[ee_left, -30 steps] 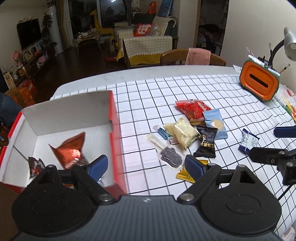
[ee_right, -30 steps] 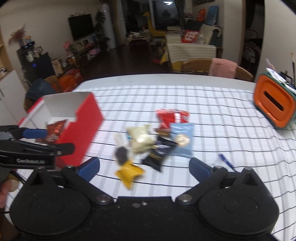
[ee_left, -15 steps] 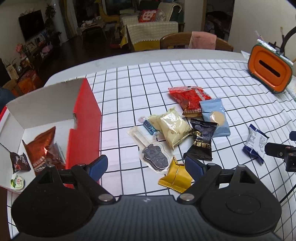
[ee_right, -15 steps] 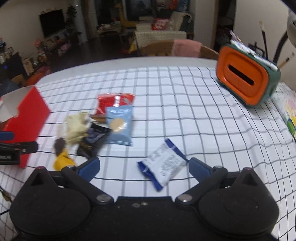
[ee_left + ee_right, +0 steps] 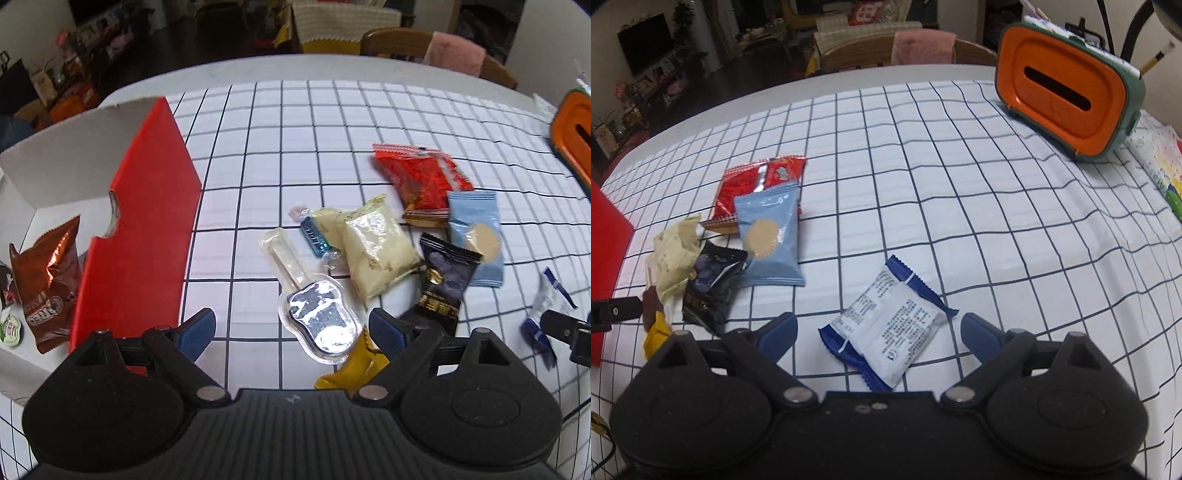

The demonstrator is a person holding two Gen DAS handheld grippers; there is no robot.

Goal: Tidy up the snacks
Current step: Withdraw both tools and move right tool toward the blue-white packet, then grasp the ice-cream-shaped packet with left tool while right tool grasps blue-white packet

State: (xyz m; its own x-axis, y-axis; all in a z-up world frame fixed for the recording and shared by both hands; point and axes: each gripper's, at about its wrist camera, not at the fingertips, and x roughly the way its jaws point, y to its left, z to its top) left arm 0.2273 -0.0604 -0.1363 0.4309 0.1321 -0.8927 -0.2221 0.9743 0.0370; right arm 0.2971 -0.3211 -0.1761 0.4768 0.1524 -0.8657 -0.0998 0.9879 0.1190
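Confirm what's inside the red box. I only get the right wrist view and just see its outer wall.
Observer: A brown Oreo packet lies inside the red box, beside a small round green-and-white pack.
Operator: Anything between the left jaws?
Observer: The left gripper is open around a clear-wrapped snack with a silvery head, which lies on the checked cloth. The pads do not touch it.
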